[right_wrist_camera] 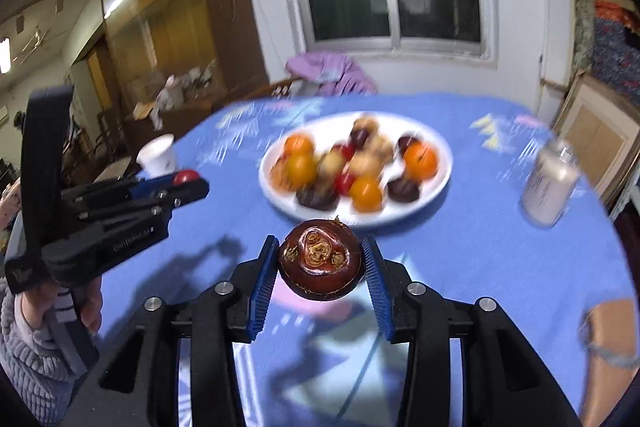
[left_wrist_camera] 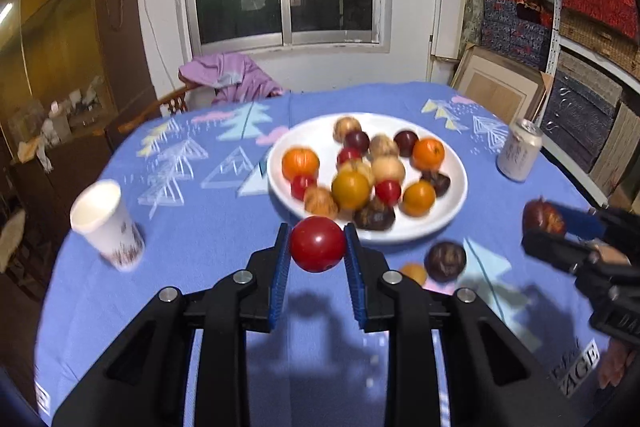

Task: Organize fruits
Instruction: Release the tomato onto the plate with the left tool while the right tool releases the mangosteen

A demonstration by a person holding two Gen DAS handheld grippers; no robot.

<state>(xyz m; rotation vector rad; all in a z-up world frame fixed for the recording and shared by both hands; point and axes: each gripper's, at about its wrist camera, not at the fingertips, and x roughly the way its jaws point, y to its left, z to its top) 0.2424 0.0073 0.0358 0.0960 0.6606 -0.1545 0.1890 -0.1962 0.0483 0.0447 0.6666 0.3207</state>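
Note:
A white plate [left_wrist_camera: 448, 211] in the middle of the blue tablecloth holds several orange, red, tan and dark fruits; it also shows in the right wrist view [right_wrist_camera: 404, 213]. My left gripper [left_wrist_camera: 317, 247] is shut on a red round fruit [left_wrist_camera: 318, 243], held above the cloth just in front of the plate. My right gripper [right_wrist_camera: 321, 261] is shut on a dark brown fruit [right_wrist_camera: 320, 261], also in front of the plate. A dark fruit [left_wrist_camera: 445, 261] and a small orange fruit [left_wrist_camera: 414, 273] lie on the cloth near the plate.
A white paper cup [left_wrist_camera: 106, 223] stands at the left and a silver can [left_wrist_camera: 519, 155] at the right of the plate. A chair with a purple garment [left_wrist_camera: 230, 77] is behind the table. Shelves with boxes [left_wrist_camera: 588, 27] line the right wall.

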